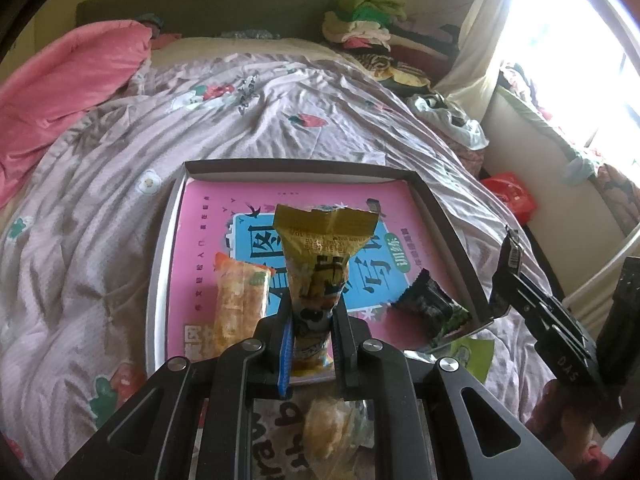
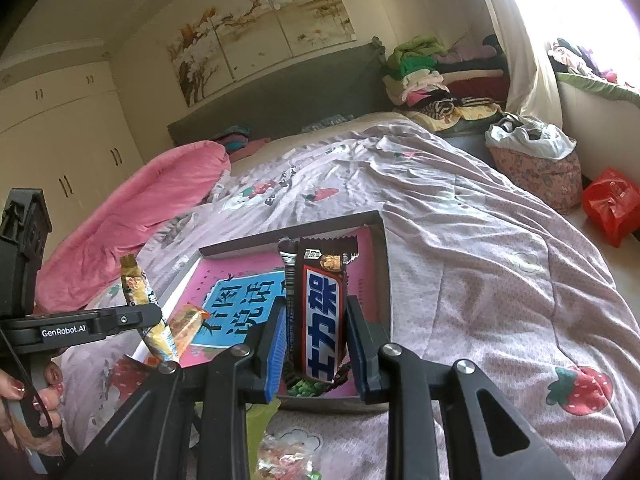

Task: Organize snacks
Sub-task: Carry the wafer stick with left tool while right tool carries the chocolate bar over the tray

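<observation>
Here, left wrist view: shallow grey cardboard tray (image 1: 440,208) on the quilted bed, lined with a glossy pink book. Left gripper (image 1: 312,320) clamps a crinkled yellow snack packet (image 1: 320,248) upright above the tray's near edge. Right wrist view: right gripper (image 2: 316,328) clamps a glossy brown chocolate bar (image 2: 320,312) over the tray's near right corner.

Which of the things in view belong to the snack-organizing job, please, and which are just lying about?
Job:
- yellow snack in left gripper
- chocolate bar in right gripper
- orange snack in the box
- dark snack in the box
- box

Lying about:
- pink blanket
- clothes pile
- red bag
- white bag
</observation>
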`<state>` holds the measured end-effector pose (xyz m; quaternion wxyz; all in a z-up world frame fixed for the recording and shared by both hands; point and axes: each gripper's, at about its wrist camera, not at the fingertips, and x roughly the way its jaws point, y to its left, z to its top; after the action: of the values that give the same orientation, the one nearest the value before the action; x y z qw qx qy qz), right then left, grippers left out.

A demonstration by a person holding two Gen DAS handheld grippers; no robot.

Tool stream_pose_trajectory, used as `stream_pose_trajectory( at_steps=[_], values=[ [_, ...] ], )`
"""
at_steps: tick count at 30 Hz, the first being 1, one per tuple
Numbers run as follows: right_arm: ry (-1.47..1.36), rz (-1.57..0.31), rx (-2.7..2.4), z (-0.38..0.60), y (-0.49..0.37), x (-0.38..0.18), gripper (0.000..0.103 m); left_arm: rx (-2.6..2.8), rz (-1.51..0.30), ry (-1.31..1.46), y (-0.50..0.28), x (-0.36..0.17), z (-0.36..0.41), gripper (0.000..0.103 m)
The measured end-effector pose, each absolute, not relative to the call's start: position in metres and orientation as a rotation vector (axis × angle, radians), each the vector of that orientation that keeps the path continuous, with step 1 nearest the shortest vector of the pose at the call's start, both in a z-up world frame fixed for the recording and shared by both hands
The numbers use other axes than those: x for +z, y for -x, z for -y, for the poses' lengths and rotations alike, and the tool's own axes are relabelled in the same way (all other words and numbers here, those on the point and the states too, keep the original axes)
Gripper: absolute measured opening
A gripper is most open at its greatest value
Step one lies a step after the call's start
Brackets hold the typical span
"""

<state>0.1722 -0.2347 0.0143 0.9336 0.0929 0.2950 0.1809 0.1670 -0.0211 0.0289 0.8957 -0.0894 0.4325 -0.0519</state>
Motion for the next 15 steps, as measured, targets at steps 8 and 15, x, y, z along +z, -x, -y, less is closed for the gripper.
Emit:
stream_pose_trajectory(
  at_steps=[8, 15],
  values=[
    [-0.175, -0.628, 0.362, 0.232, -0.184, 0.007, 0.028, -0.106, -0.931, 0.177, -0.178, 0.013, 0.028, 0.016],
    [-0.164, -0.670, 0.366, 0.227, -0.192, -0.004, 0.028, -0.111, -0.953, 0.166, -0.185, 0.005, 0.037, 0.016]
  ],
)
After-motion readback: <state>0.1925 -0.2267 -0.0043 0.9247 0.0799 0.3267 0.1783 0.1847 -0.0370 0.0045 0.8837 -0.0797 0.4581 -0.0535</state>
